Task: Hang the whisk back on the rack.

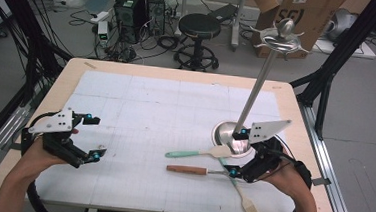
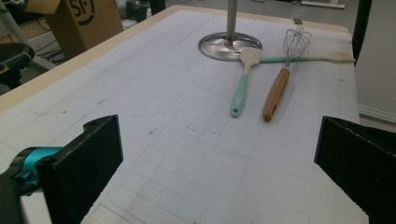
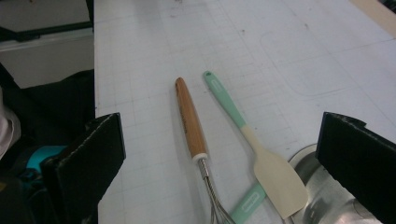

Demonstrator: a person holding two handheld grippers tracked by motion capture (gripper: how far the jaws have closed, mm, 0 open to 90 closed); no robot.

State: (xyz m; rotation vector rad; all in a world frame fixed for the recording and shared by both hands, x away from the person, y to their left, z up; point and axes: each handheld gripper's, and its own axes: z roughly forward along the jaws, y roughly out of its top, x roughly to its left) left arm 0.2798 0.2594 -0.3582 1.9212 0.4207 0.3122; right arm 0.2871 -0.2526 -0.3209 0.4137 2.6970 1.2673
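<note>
Grid-ruled white matting covers the table (image 1: 188,73), with a cardboard box (image 1: 302,16), a stool (image 1: 199,26) and computer towers on the floor beyond. From the high view, the landmark is the stand (image 1: 231,134), a round steel base with a tall pole. The whisk (image 1: 196,171) lies just in front of that base, its wooden handle pointing away from the right gripper (image 1: 236,154), whose jaws are spread wide around the wire end and hold nothing. A spatula (image 1: 197,153) lies between whisk and stand; a second spatula (image 1: 242,195) angles toward the table's near edge. The left gripper (image 1: 93,137) hovers well apart from the stand, also wide open and empty.

From the left gripper view, whisk (image 2: 276,93) and spatula (image 2: 243,88) lie side by side before the stand (image 2: 229,46), the other spatula (image 2: 308,59) crossing behind them. The box (image 2: 79,18) bears large letters, seemingly "SF".

From the right gripper view, the whisk (image 3: 191,119) lies between the parted jaws, its handle beside the spatula (image 3: 247,135); faint print on the wood is unreadable. I judge the whisk light, its handle stiff and grippy, its wires springy and prone to slipping, so the handle near the metal collar is the place to grip.
</note>
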